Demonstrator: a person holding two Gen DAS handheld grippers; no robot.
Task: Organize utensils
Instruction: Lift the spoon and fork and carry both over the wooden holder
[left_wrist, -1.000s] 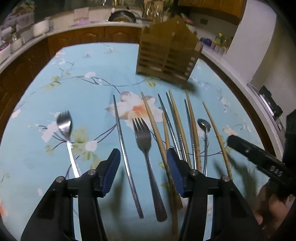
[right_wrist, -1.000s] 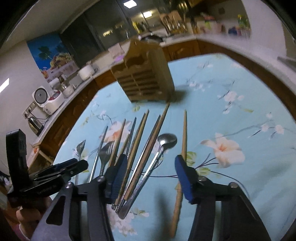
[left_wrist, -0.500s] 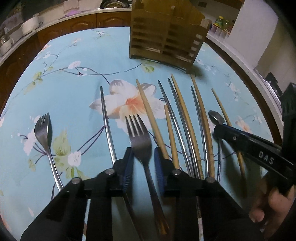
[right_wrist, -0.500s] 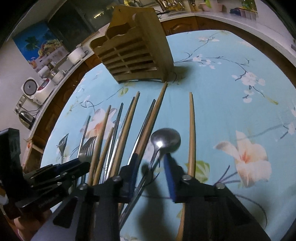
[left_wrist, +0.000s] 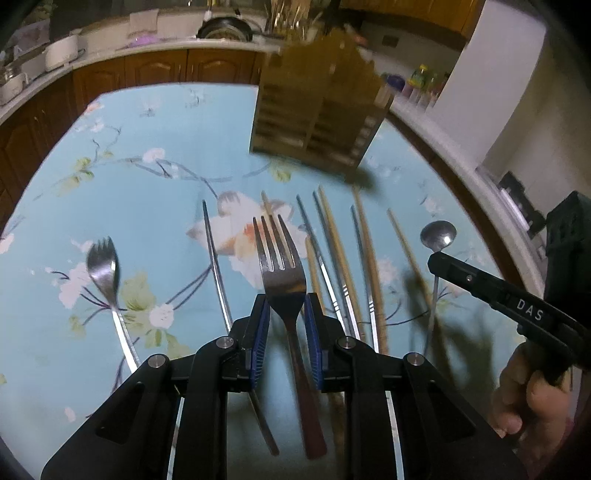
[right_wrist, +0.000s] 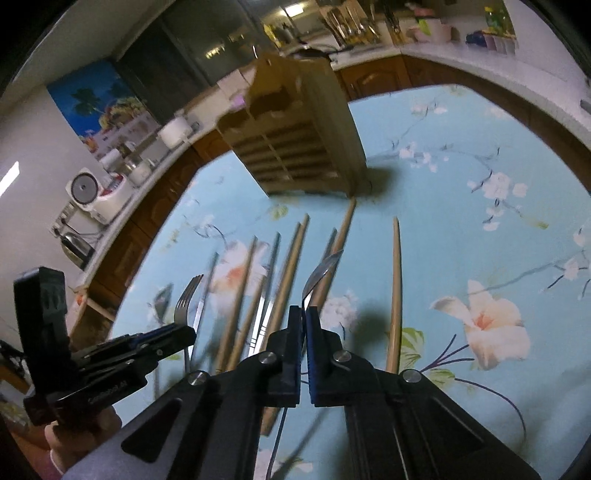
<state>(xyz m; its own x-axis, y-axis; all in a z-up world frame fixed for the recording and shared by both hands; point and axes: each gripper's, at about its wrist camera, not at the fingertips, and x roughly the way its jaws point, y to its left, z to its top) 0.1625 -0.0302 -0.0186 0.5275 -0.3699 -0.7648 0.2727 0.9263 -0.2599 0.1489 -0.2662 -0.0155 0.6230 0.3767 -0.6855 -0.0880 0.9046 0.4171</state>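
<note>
In the left wrist view my left gripper (left_wrist: 286, 317) is shut on the neck of a steel fork (left_wrist: 280, 258), held tines forward just above the cloth. My right gripper (left_wrist: 435, 257) enters from the right, holding a small spoon (left_wrist: 438, 233). The right wrist view shows my right gripper (right_wrist: 304, 314) shut on the spoon (right_wrist: 322, 271), which is tipped on edge above the table. My left gripper (right_wrist: 183, 334) with the fork (right_wrist: 188, 293) is at the left. A slatted wooden utensil holder (left_wrist: 317, 122) (right_wrist: 299, 155) stands beyond the row.
Wooden and metal chopsticks (left_wrist: 343, 266) lie side by side on the blue floral tablecloth (left_wrist: 147, 206). A second fork (left_wrist: 103, 264) lies to the left, a lone wooden chopstick (right_wrist: 396, 288) to the right. Kitchen counters ring the table's far edge.
Both grippers went from open to shut: the left one on the fork, the right one on the spoon. Fork and spoon now sit raised off the cloth.
</note>
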